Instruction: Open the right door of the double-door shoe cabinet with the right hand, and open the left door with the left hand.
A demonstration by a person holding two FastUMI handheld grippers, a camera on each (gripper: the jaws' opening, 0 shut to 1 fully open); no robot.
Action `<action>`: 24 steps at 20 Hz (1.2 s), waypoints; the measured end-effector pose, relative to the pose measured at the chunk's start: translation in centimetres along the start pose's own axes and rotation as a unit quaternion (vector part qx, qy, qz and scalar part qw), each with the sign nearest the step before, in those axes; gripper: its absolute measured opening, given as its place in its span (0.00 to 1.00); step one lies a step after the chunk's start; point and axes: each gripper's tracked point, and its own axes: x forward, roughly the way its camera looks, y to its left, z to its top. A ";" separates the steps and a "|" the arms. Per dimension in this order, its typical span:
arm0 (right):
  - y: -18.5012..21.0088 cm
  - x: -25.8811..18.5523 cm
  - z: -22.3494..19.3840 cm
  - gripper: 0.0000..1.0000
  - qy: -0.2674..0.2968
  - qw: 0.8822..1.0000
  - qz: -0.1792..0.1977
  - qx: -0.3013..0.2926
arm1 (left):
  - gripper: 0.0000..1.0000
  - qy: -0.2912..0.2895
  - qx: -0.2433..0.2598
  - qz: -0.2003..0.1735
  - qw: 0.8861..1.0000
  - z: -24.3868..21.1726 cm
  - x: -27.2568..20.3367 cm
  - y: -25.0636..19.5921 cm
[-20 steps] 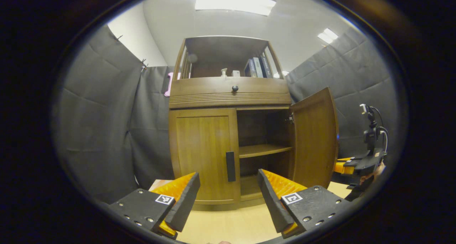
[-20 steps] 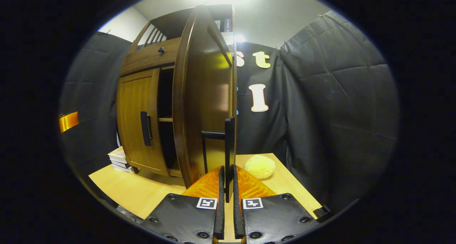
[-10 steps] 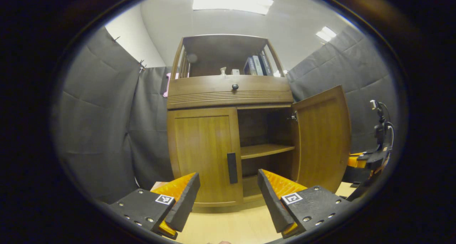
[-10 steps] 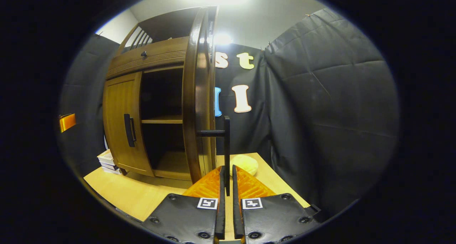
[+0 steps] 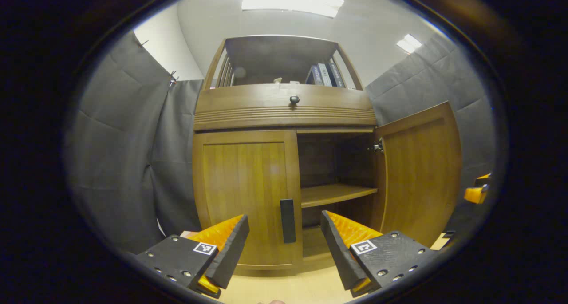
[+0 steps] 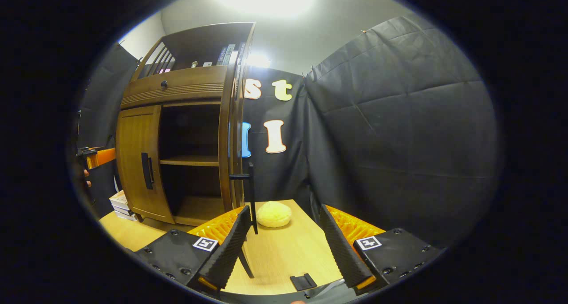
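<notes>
**Right door open, left door closed, both grippers empty**

In the left gripper view, the shoe cabinet (image 5: 284, 162) stands on a light wooden table (image 5: 288, 286). Its right door (image 5: 421, 171) is swung wide, baring a shelf (image 5: 337, 193) inside. The left door (image 5: 246, 193) sits flush and closed, its dark handle (image 5: 287, 220) near the inner edge. The left gripper (image 5: 284, 246) hovers in front of that handle, fingers spread wide with nothing between them.

In the right gripper view, the right door (image 6: 234, 131) shows edge-on, its handle (image 6: 250, 193) just beside one finger of the right gripper (image 6: 284, 246), possibly touching it. That gripper is spread wide and grasps nothing. A pale yellow rounded object (image 6: 274, 214) lies on the table beyond.
</notes>
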 end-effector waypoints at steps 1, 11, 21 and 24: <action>-0.4 -0.6 0.0 0.92 0.001 1.000 -0.004 0.000 | 0.94 0.001 0.001 0.000 1.000 -0.3 1.0 -0.1; -3.0 -4.4 -2.0 0.92 0.033 0.999 -0.041 -0.007 | 0.94 0.002 -0.012 0.016 1.000 -3.0 9.3 0.7; -3.8 -5.5 -3.1 0.92 0.049 0.997 -0.051 -0.004 | 0.81 0.064 -0.035 0.015 0.997 -8.4 15.1 0.4; -3.6 -5.5 -3.3 0.97 0.051 0.998 -0.045 0.001 | 0.63 0.069 -0.022 0.019 0.997 -8.9 15.7 0.3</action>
